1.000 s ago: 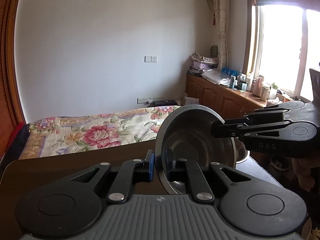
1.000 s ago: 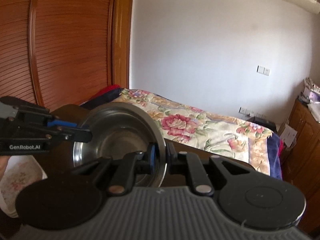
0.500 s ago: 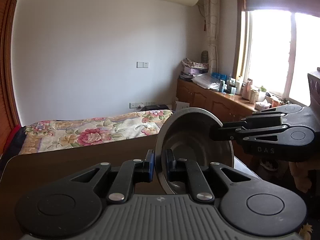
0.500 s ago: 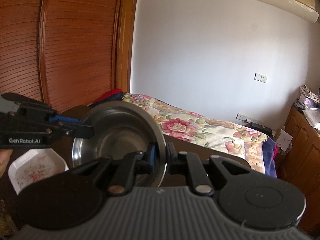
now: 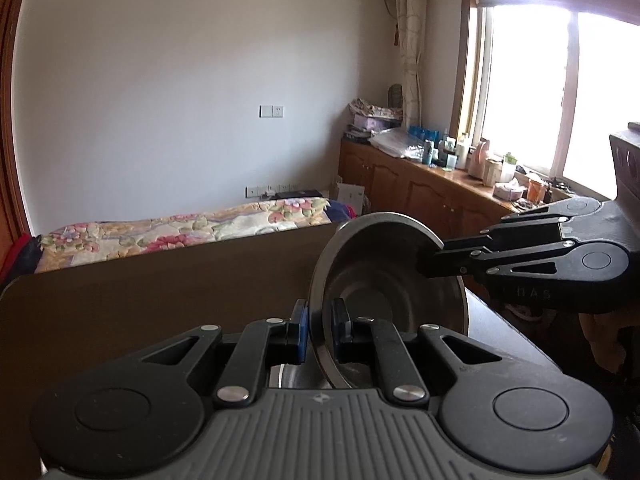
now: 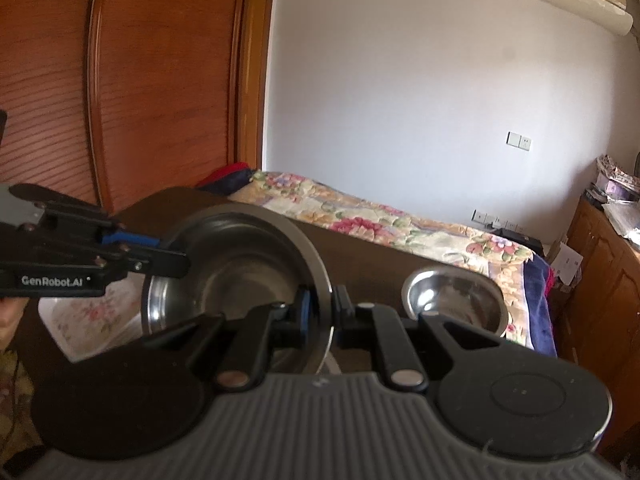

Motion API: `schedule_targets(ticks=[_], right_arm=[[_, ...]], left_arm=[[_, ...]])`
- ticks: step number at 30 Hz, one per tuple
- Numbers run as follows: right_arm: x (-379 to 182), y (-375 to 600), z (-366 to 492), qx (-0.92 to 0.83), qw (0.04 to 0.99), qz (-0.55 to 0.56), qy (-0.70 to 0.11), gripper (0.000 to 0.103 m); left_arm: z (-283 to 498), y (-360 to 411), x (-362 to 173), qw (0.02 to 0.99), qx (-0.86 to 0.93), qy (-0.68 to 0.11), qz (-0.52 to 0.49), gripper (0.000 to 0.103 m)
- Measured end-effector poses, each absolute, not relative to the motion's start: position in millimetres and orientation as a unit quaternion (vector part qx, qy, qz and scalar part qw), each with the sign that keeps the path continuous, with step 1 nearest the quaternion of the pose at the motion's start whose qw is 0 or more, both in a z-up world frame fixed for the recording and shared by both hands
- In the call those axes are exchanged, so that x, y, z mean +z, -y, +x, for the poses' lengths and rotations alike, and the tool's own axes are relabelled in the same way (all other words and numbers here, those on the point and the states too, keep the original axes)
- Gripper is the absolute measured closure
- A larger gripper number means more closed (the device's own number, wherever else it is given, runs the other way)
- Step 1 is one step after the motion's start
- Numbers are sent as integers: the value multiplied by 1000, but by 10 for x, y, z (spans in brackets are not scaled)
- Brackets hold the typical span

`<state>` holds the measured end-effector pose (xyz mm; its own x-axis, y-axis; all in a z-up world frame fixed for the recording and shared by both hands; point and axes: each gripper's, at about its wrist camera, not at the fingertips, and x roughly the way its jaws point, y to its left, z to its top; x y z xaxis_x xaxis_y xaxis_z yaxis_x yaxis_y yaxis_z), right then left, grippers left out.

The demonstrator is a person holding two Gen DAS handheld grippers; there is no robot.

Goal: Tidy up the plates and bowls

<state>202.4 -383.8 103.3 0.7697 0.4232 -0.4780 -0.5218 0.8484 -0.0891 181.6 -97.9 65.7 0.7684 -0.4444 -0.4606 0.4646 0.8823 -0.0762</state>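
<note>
The left gripper (image 5: pixel 319 330) pinches one rim of the steel bowl (image 5: pixel 384 280), its jaws nearly closed on the thin edge; the right gripper (image 6: pixel 320 312) clamps the opposite rim likewise (both hold the same bowl), carried tilted above the dark table (image 5: pixel 160 300); a second steel bowl (image 6: pixel 454 298) sits on the table, and a floral dish (image 6: pixel 92 316), blurred, seems to rest there too.

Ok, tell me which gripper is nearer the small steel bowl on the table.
Right. The right gripper, shut on the large bowl at its near rim, has the small steel bowl beside it; the left gripper grips the opposite rim, farther away.
</note>
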Motion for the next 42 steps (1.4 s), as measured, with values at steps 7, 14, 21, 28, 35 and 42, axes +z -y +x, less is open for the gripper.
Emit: schedule_targets(ticks=[7, 14, 21, 28, 35, 42], right_arm=[[924, 3852, 1929, 253, 931, -112, -239, 90], [825, 3852, 1866, 260, 924, -114, -256, 90], [751, 3841, 1885, 261, 921, -115, -265, 90], [669, 3834, 1922, 264, 918, -113, -274, 90], [600, 3826, 1976, 268, 916, -111, -277, 90], [567, 3809, 2005, 272, 916, -116, -272, 90]], left_arm=[[1733, 959, 557, 937, -246, -249, 17, 62], [1708, 952, 445, 932, -247, -264, 18, 62], [1768, 969, 338, 929, -245, -278, 15, 62], [1816, 975, 266, 926, -244, -287, 11, 62], [1840, 1013, 209, 928, -237, -287, 16, 62], [1854, 1045, 203, 932, -231, -280, 24, 62]])
